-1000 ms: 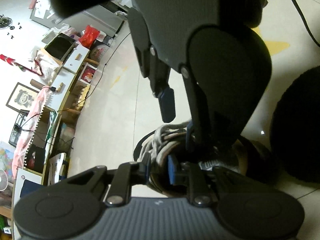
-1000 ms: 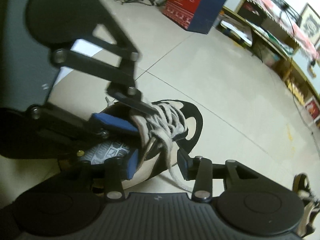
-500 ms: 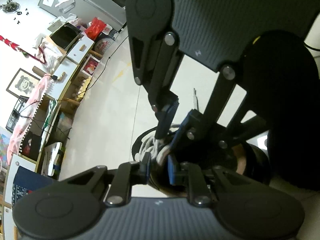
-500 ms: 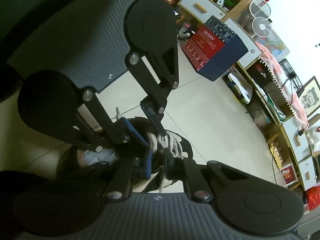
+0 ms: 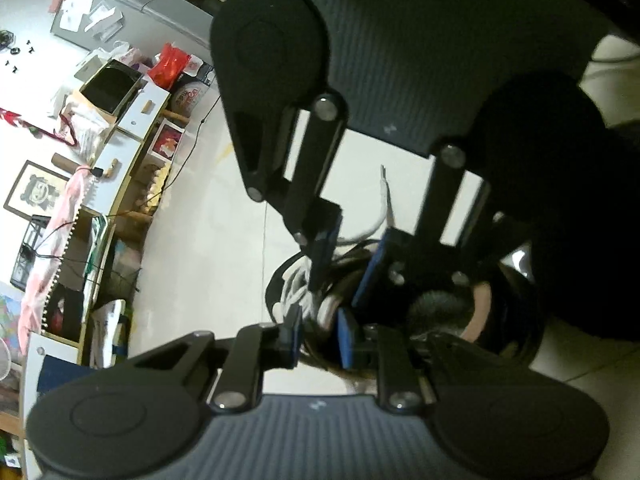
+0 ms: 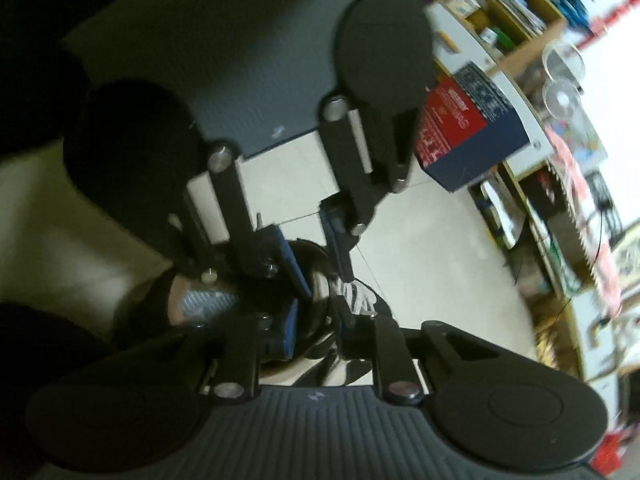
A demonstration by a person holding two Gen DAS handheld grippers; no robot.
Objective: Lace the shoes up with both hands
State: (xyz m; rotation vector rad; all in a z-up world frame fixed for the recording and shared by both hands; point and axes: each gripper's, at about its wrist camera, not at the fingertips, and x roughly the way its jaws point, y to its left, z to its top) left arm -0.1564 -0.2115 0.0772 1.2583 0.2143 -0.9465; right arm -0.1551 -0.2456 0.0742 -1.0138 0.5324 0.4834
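The shoe (image 6: pixel 208 300) sits on the tile floor (image 5: pixel 200 260), toe towards 12 o'clock in the right wrist view and opening towards us, so both tools can come in over the tongue. Its white laces (image 5: pixel 296 284) bunch over the front, at about 7 o'clock of centre in the left wrist view. One free lace end (image 5: pixel 386 200) sticks up towards 12.

The left gripper (image 5: pixel 320 334) has its jaws narrow with a bundle of lace between them. We read that as a pinch that anchors the lacing so it can't slip, though pad contact isn't fully clear.

The right gripper (image 6: pixel 314 322) comes in from the opposite side, its fingers meeting the left's over the tongue. Its jaws are opening. A strand runs between them, but the gap looks wider than the strand, so we call it let go, likely to re-grip.

Cluttered shelving (image 5: pixel 120 140) at 9 o'clock is well apart and irrelevant.
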